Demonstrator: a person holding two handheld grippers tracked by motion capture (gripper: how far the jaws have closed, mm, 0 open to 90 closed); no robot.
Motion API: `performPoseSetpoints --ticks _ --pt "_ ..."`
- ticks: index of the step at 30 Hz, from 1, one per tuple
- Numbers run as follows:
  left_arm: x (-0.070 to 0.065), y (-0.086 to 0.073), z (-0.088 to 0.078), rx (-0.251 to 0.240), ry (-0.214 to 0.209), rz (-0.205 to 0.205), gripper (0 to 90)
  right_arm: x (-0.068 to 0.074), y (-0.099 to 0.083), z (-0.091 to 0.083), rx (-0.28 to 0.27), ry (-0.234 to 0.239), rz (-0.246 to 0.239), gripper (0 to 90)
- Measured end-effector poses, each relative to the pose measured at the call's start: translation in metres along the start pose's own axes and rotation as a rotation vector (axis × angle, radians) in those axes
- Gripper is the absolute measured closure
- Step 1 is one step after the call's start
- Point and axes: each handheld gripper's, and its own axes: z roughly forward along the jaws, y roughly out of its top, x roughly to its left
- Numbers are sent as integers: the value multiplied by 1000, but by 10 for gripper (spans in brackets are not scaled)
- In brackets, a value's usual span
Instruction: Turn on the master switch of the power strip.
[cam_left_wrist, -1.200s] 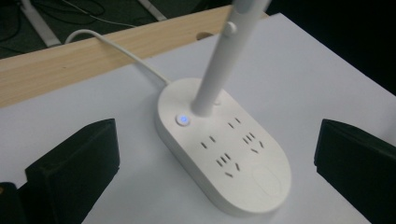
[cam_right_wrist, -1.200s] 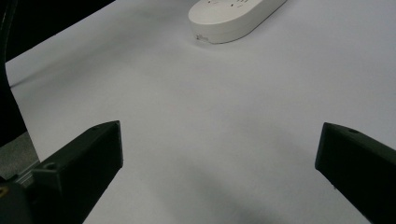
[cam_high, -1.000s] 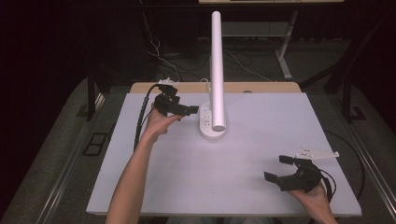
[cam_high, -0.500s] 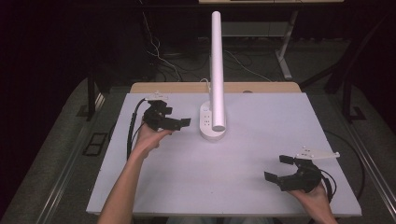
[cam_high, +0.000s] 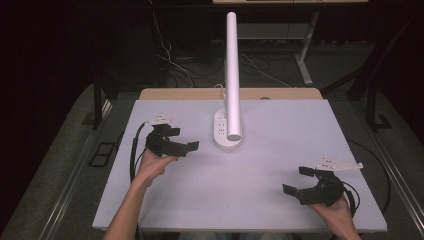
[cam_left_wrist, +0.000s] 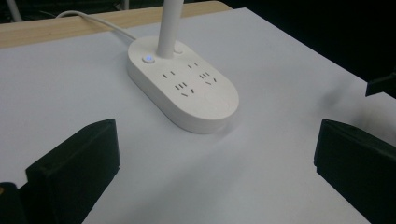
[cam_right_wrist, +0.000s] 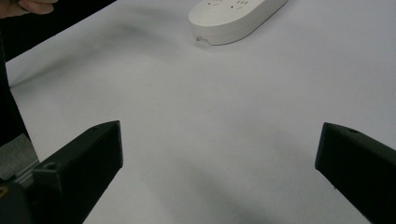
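White table (cam_high: 280, 200), lamp base (cam_high: 227, 135) with sockets at the back centre; left gripper (cam_high: 180, 143) just beside it, jaws wide, empty. Right gripper (cam_high: 302, 185) idle, open. Nothing grasped yet.

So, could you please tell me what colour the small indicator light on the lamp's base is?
Blue; the indicator light shows best in the left gripper view.

A white table top (cam_high: 280, 195) lies over a wooden desk edge (cam_high: 190, 94), with dark cables (cam_high: 172, 60) on the floor beyond.
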Motion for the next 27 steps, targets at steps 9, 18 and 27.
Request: performPoseSetpoints --ticks 9,18,27 --pt "-9 -24 -10 -19 -12 -7 0 0 0 0 2 2 2 3" --pt "-21 -46 -18 -41 -44 -16 0 1 -1 1 8 6 0 3" --pt "-36 -68 -19 -14 -52 1 0 3 -1 3 11 11 -7 3"
